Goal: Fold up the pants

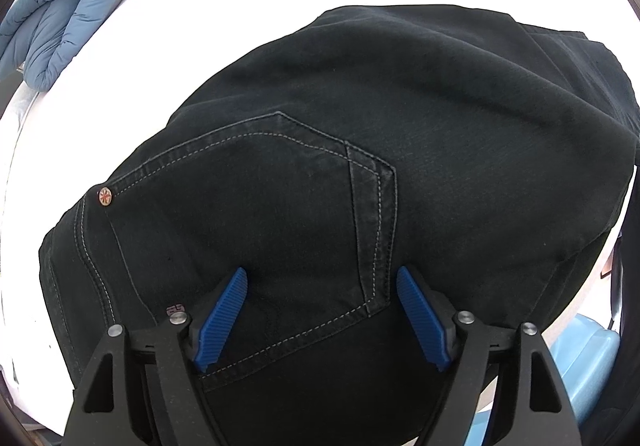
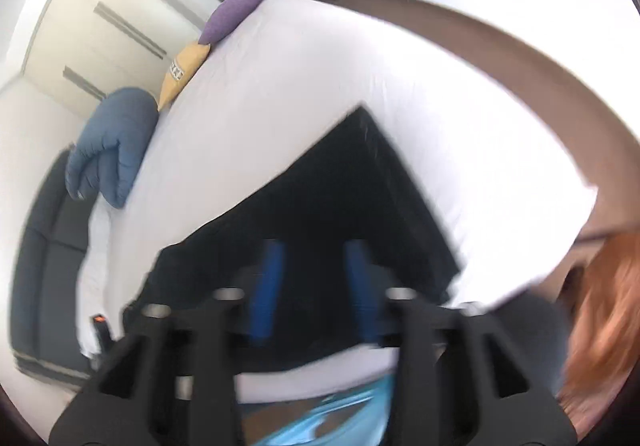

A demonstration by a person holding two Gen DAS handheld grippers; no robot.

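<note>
Black jeans (image 1: 360,150) lie folded into a compact stack on a white bed (image 1: 248,6), back pocket with pale stitching facing up. My left gripper (image 1: 322,278) hovers just above the pocket, its blue fingers (image 1: 228,310) spread wide and empty. In the blurred right wrist view the same folded jeans (image 2: 320,202) show as a dark rectangle near the bed's front edge. My right gripper (image 2: 316,258) is above their near edge, blue fingers (image 2: 268,286) apart and holding nothing.
A folded blue quilt (image 1: 64,18) lies at the bed's far left, also in the right wrist view (image 2: 112,142). A tan pillow (image 2: 184,74) and purple pillow (image 2: 232,14) sit at the head. A light-blue object (image 2: 340,414) is below the bed edge. A dark sofa (image 2: 44,270) stands left.
</note>
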